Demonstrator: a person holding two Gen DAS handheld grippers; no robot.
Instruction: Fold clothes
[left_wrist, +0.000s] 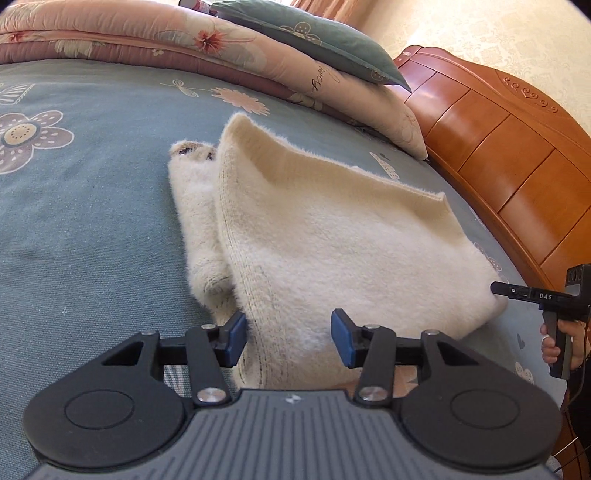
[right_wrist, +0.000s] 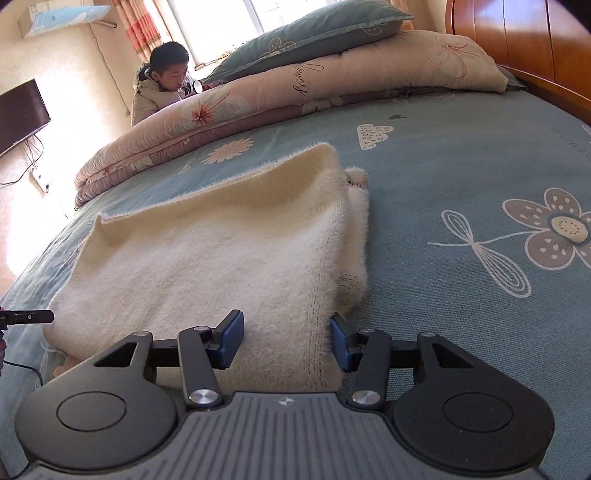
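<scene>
A cream, long-pile knit garment (left_wrist: 325, 236) lies folded on the bed sheet (left_wrist: 92, 221), occupying the centre of both wrist views. Its surface is fluffy, with a ribbed knit edge running along the fold toward the lower centre of each frame; the top layer rises into a soft peak at the far end, and a rolled sleeve (left_wrist: 195, 206) lies just beside the main panel. The sheet is a flat-woven blue-grey fabric printed with flowers and dragonflies. The left gripper (left_wrist: 288, 341) sits at lower centre of its view, its blue-padded fingers spread apart with the ribbed garment edge between them, gripping nothing. The right gripper (right_wrist: 286, 341) likewise has its fingers parted, straddling the near garment edge, with the pads not pressed onto the fabric. In the left view, the other gripper's black finger reaches the garment's right corner at the right edge of the frame. A folded floral quilt (right_wrist: 295, 92) and a teal pillow (right_wrist: 306, 33) lie at the top of the frames, beside a glossy orange wooden headboard (left_wrist: 498, 125). A person (right_wrist: 162, 85) appears at upper left of the right view.
</scene>
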